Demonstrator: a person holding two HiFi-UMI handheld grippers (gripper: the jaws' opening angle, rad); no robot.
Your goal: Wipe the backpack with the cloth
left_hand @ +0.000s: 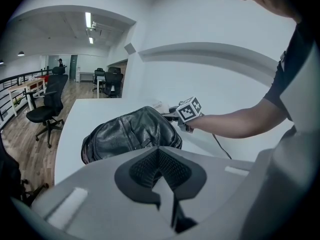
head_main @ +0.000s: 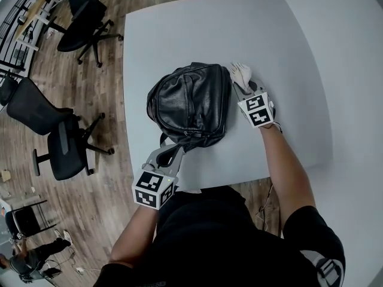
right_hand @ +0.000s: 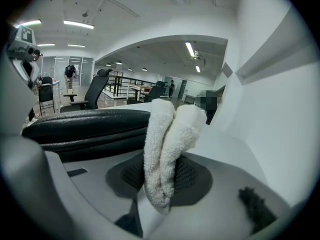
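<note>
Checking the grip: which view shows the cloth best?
The right gripper view: the white cloth fills the middle, pinched in the right gripper. The head view shows only its end beside the backpack; the left gripper view barely shows it.

The backpack (head_main: 190, 103) is showing glossy black leather, with pale highlights running along its creases. The cloth (head_main: 240, 75) is looking off-white, with a looped terry texture. The table (head_main: 209, 28) is showing plain pale grey. The left gripper (head_main: 175, 150) and right gripper (head_main: 241, 86) are showing light grey bodies, black cross-hatched pads (right_hand: 192, 176) and white cubes (head_main: 153, 189) patterned with black squares. The floor (head_main: 119, 178) is displaying brown wood planks. The office chairs (head_main: 66, 142) are showing black, as is the person's shirt (head_main: 209, 232).
</note>
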